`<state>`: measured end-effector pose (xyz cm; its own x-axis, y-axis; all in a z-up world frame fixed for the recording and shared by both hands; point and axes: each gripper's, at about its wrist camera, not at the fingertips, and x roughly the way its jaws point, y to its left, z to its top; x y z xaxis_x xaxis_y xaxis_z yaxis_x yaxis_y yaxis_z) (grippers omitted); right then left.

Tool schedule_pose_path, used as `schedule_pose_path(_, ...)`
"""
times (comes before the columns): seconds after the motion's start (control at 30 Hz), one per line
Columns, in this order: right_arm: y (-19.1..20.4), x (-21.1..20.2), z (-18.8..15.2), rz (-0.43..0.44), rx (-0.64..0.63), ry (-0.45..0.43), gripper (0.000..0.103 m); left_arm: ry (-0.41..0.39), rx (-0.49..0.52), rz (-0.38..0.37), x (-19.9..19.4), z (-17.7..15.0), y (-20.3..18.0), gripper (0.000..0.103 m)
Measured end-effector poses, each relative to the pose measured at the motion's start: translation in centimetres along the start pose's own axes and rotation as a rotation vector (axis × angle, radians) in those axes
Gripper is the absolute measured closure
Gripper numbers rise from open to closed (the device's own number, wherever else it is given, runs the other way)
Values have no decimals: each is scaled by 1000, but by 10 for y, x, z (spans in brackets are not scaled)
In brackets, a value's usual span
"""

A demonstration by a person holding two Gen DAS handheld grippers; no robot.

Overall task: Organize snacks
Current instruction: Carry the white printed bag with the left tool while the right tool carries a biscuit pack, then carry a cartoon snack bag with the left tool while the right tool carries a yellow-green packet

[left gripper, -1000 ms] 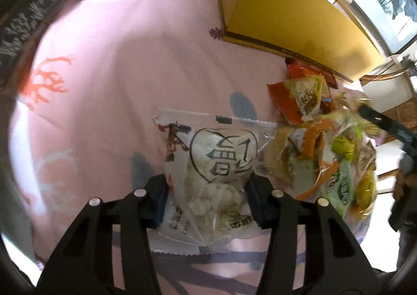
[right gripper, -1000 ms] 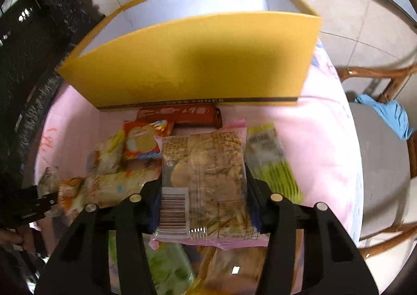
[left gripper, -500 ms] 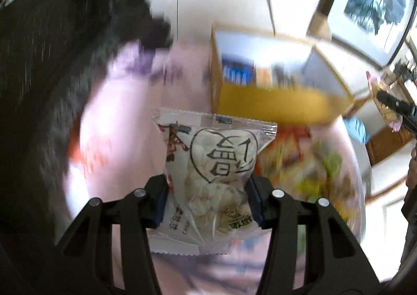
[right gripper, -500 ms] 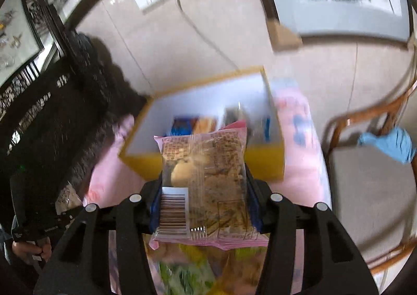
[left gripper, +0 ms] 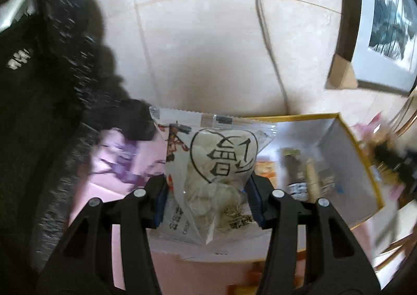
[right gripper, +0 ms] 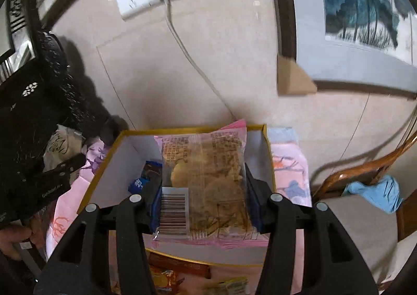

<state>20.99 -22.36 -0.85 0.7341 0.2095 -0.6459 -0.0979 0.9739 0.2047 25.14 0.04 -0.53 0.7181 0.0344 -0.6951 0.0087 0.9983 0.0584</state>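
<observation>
My left gripper (left gripper: 208, 201) clamps a clear heart-printed packet (left gripper: 216, 175); the yellow box (left gripper: 365, 177) lies at three o'clock. My right gripper (right gripper: 202, 206) clamps a pink-edged biscuit packet (right gripper: 208, 185) above that box (right gripper: 104, 167).

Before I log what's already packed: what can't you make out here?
- Box contents: in the right view, cookie pack covers most of the interior.
- Items in the box: left view, motion-blurred.
- Snacks in front of the box: cut off by the jaws and bottom edge.
</observation>
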Motion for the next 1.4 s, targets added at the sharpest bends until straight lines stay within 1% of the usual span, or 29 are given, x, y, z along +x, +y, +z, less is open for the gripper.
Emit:
schedule_pose_path(0.07,-1,6,1,-32,-20,7,50,2,9,-8,5,4,-5,52)
schedule_pose_path(0.1,0,13,3,-72,-42,24,44,8,23,-15,8,5,-7,50)
schedule_pose_path(0.13,0,18,4,-120,-60,52,30,12,44,-22,10,5,-10,46)
schedule_pose_path(0.17,0,18,2,-154,-62,55,1,-2,61,-1,10,4,-13,18)
schedule_pose_path(0.2,-3,15,0,-151,-58,42,1,-22,76,41,10,0,-14,2)
schedule_pose_path(0.23,-5,11,-4,-134,-62,41,1,-43,104,102,7,-8,-17,2)
schedule_pose_path(0.27,-7,6,-9,-126,-70,57,1,-41,129,123,5,-14,-18,2)
schedule_pose_path(0.3,-10,1,-15,-138,-72,68,1,-27,147,120,3,-20,-18,2)
schedule_pose_path(0.37,-16,-9,-28,-148,-70,85,1,3,162,85,-4,-37,-15,2)
schedule_pose_path(0.43,-26,-17,-51,-142,-55,125,1,50,171,47,-12,-60,-11,2)
schedule_pose_path(0.5,-38,-22,-80,-154,-27,174,1,101,176,37,-17,-86,-6,2)
schedule_pose_path(0.6,-53,-19,-120,-153,18,244,1,171,174,-5,-14,-118,-2,2)
schedule_pose_path(0.67,-56,-13,-142,-138,24,279,1,221,142,-32,-9,-139,0,2)
schedule_pose_path(0.73,-58,-2,-160,-159,16,304,1,269,68,-88,-3,-157,3,2)
schedule_pose_path(0.77,-58,5,-169,-151,14,323,1,288,39,-111,0,-164,4,2)
schedule_pose_path(0.8,-58,9,-173,-133,13,330,1,318,18,-132,6,-171,4,2)
schedule_pose_path(0.83,-57,13,-178,-128,9,335,1,332,16,-132,11,-175,4,2)
schedule_pose_path(0.87,-57,16,-181,-129,2,341,1,342,20,-116,15,-179,3,2)
schedule_pose_path(0.97,-54,29,-191,-131,-38,365,1,355,35,-126,23,-185,-3,2)
schedule_pose_path(1.03,-52,35,-197,-130,-44,377,1,345,74,-151,27,-187,-10,2)
schedule_pose_path(1.07,-53,38,-199,-119,-30,375,1,346,101,-132,31,-190,-14,2)
schedule_pose_path(1.13,-57,41,-197,-89,6,368,1,365,134,-135,40,-194,-21,2)
schedule_pose_path(1.2,-58,42,-198,-77,10,359,1,394,114,-120,45,-195,-20,2)
schedule_pose_path(1.23,-55,43,-198,-71,-6,364,1,403,101,-127,45,-195,-18,4)
schedule_pose_path(1.27,-51,43,-199,-58,-23,369,1,415,90,-142,45,-196,-16,17)
schedule_pose_path(1.3,-44,43,-202,-45,-56,376,1,437,80,-162,47,-199,-14,38)
schedule_pose_path(1.33,-35,43,-206,-69,-112,379,1,443,66,-176,48,-201,-11,40)
schedule_pose_path(1.37,-23,43,-211,-126,-200,366,11,432,68,-180,46,-202,-10,43)
schedule_pose_path(1.4,-18,40,-211,-106,-209,350,27,415,86,-177,45,-205,-11,47)
